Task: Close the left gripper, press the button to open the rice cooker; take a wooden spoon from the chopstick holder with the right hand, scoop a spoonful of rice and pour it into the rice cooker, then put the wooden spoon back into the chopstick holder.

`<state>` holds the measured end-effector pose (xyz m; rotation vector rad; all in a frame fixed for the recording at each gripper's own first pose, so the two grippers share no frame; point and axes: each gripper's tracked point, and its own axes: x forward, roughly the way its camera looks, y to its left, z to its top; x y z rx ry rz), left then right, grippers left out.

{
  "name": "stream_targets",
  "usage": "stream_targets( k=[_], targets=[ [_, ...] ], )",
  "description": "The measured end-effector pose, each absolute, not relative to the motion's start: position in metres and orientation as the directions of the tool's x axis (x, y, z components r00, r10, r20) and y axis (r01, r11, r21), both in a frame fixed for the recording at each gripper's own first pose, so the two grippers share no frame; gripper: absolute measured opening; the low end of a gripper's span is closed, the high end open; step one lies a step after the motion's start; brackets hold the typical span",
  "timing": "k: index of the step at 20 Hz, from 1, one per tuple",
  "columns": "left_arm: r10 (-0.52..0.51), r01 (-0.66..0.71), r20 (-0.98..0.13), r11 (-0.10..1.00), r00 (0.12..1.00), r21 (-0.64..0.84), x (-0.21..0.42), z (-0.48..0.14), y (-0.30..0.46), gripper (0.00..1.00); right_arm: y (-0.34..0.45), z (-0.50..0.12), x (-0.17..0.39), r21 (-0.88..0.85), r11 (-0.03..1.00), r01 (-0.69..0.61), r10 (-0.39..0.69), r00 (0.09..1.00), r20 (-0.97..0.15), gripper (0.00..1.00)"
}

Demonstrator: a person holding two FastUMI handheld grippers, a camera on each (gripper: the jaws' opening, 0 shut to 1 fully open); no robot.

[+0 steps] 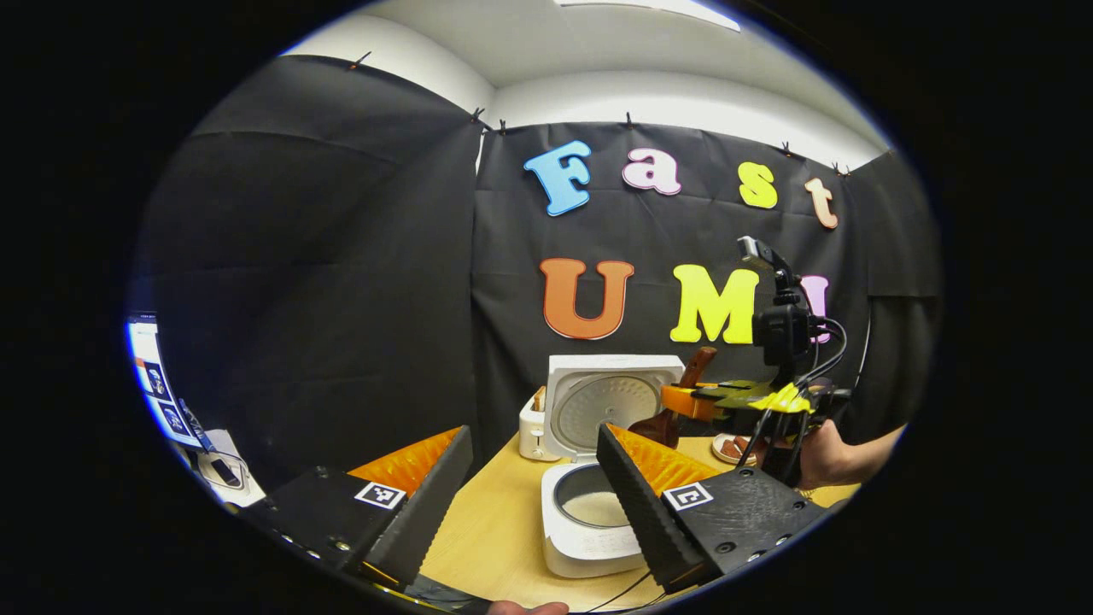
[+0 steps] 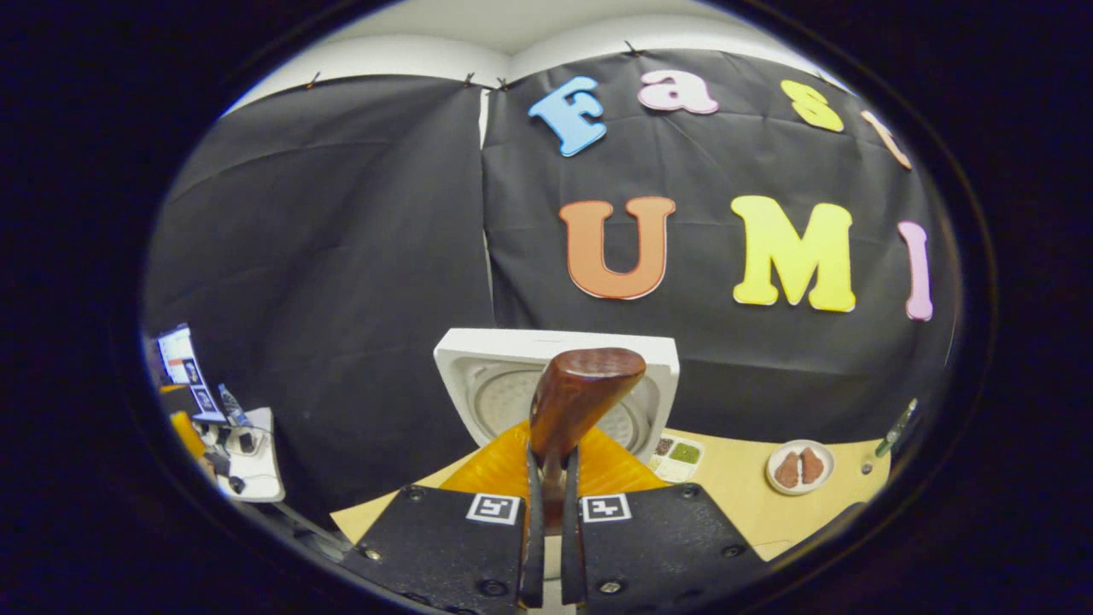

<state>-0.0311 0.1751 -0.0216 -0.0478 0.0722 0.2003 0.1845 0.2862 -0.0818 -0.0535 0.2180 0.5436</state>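
Rice cooker (image 1: pixel 598 478) open — rice inside (tongs (image 1: pixel 534 504) apart).

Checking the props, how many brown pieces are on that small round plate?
2 brown pieces, side by side on the small plate right of the rice cooker's lid: one left, one right. None looks hidden.

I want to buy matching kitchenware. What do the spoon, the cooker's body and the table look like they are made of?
Spoon: wood, going by its reddish-brown colour, with a glossy finish, likely lacquered, from the highlight on it. Cooker: white, smooth shell, probably plastic; the open lid's inner plate looks like dull grey metal. Table: light wood-look top, matte; solid wood or laminate, I cannot tell.
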Motion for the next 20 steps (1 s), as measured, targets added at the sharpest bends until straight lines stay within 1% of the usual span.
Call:
stream_targets(
  k=[4,10,15,20],
  targets=[
    [0.177,-0.181,-0.08,0.982,0.981,-0.052,-0.023,-0.019,0.157,0.94,0.246,-0.066,0.18,0.131,0.871,-0.473,0.49,0.846,-0.21,0.13],
    [0.134,-0.139,-0.085,0.989,0.987,-0.047,-0.009,-0.018,0.12,0.94,0.152,-0.047,0.174,0.224,0.902,-0.368,0.41,0.893,-0.184,0.13],
    [0.103,-0.107,-0.086,0.994,0.991,-0.036,0.004,-0.014,0.088,0.94,0.049,-0.044,0.166,0.257,0.935,-0.243,0.292,0.94,-0.175,0.13],
    [0.071,-0.075,-0.099,0.996,0.993,-0.046,0.018,-0.016,0.053,0.94,-0.051,-0.055,0.157,0.28,0.955,-0.098,0.156,0.968,-0.194,0.13]
  ],
)
